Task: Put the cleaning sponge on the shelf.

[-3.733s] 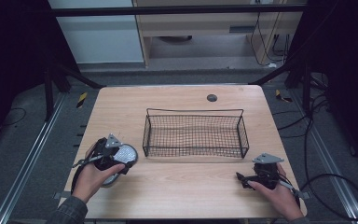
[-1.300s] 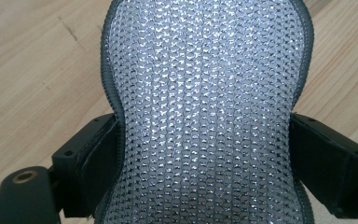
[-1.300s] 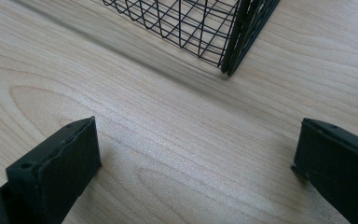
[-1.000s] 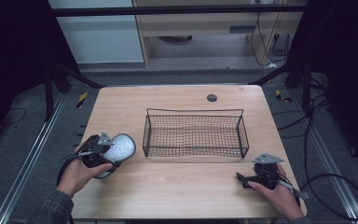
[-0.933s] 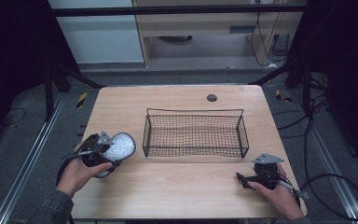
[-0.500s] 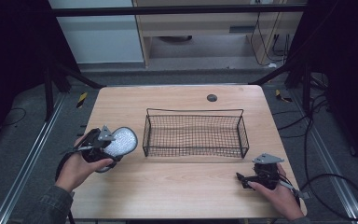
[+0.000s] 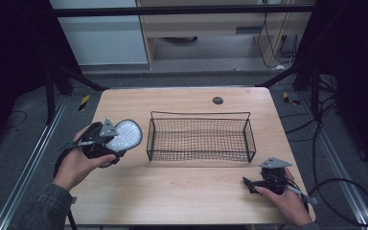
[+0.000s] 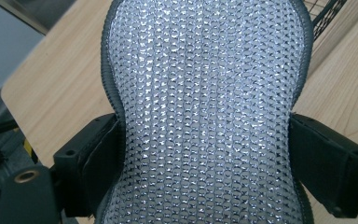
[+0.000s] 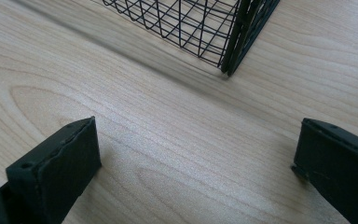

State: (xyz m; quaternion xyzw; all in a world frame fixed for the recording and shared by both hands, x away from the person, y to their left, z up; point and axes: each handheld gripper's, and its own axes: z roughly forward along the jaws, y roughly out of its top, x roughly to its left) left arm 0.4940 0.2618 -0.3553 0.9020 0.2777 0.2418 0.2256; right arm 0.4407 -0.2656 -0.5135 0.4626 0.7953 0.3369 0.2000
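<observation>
Left of the basket, above the tabletop, a silver-grey oval pad of glittering woven mesh with a dark stitched edge (image 7: 122, 135) is held clamped at its waist by the left gripper (image 8: 205, 154), whose two black jaws press in on either side of it. The pad's free end points toward the black wire-mesh basket (image 7: 200, 137), close to the basket's left wall but apart from it. The likely step is carrying the pad over that wall and setting it down inside. To do it well, lift the pad high enough that its leading edge clears the top rim wire, travel right until it hangs over the basket's floor, then lower it and only then release; letting go early could leave it draped on the rim. Keeping the pad roughly level should prevent the soft edge from snagging in the mesh. At the near right of the light wooden table (image 7: 187, 191), the right gripper (image 9: 196, 154) rests low with its jaws spread wide and nothing between them, the basket's near corner ahead of it.
</observation>
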